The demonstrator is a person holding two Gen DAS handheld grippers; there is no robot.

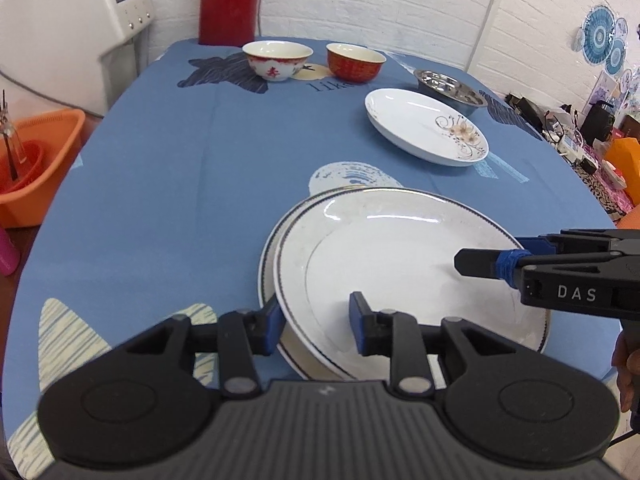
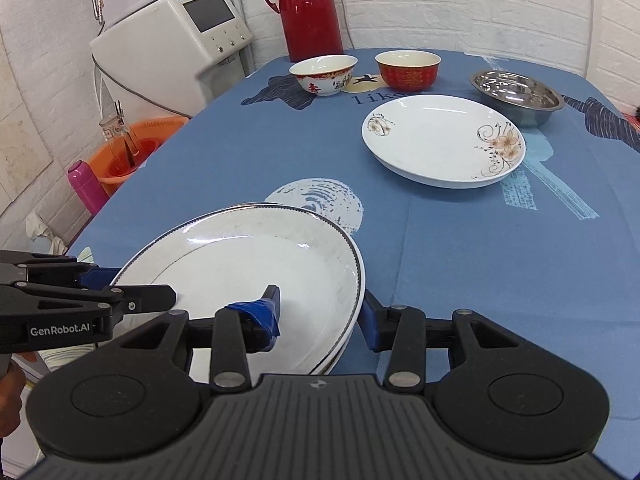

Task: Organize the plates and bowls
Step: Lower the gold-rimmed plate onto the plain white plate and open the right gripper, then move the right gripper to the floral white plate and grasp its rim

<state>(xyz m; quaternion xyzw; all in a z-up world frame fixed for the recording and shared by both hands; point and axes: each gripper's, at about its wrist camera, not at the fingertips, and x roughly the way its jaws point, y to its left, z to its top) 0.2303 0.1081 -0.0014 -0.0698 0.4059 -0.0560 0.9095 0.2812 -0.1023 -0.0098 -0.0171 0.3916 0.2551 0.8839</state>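
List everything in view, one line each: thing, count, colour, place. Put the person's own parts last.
rimmed plates: 2, white with dark rim line, stacked at near table edge
floral plate: 1, white with brown flowers, mid table
patterned bowl: 1, white with red pattern, far side of table
red bowl: 1, red outside, cream inside, far side
steel bowl: 1, silver, far right
thermos: 1, red, behind the bowls
tablecloth: 1, blue, printed, covers table
appliance: 1, white, with screen, left of table
basin: 1, orange, left of table
bottle: 1, pink, near basin
left gripper: 1, black, blue pads, straddling plates' near rim
right gripper: 1, black, blue pads, straddling plates' right rim
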